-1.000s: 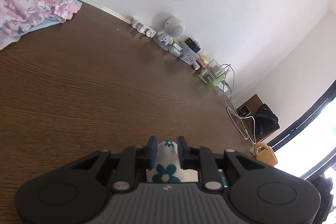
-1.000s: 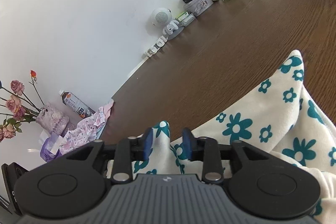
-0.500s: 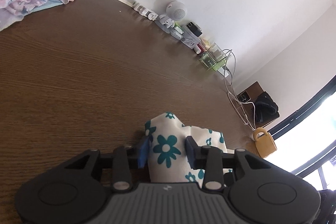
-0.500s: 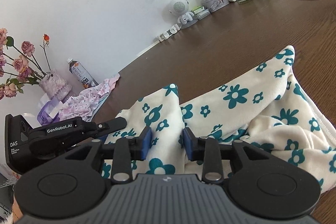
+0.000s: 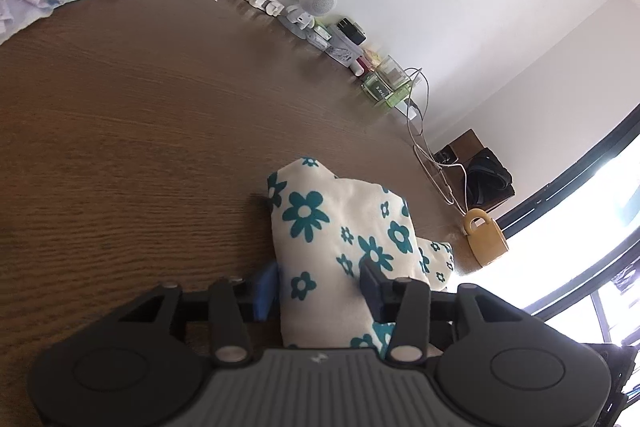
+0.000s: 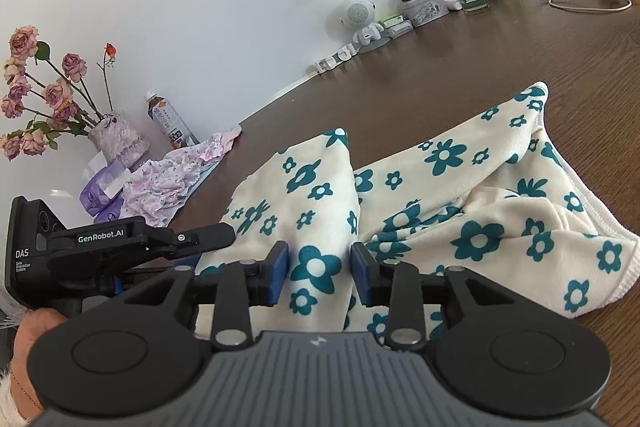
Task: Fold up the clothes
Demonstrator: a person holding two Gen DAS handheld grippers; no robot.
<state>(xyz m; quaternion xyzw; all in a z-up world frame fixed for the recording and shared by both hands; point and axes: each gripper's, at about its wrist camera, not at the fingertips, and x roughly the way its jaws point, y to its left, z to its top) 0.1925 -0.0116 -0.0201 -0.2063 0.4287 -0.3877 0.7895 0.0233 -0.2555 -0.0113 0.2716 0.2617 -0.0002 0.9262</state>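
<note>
Cloth [image 6: 460, 195] is lying bunched on table [image 5: 120, 131], long axis running left-right; left gripper [image 5: 320, 285] and right gripper [image 6: 319, 273] are each gaping around cloth folds.

Both wrist cameras look low across the table [image 5: 120, 131], sharing the flowered cloth [image 6: 460, 187].

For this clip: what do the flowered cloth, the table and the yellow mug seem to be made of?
Flowered cloth: soft, matte knit or fleece-like fabric, judging by its rounded folds and stitched edge. Table: brown wood or wood-look veneer with a low sheen; grain lines run across it. Yellow mug: probably glazed ceramic, though plastic is possible; it is smooth, opaque and thick-handled.
</note>
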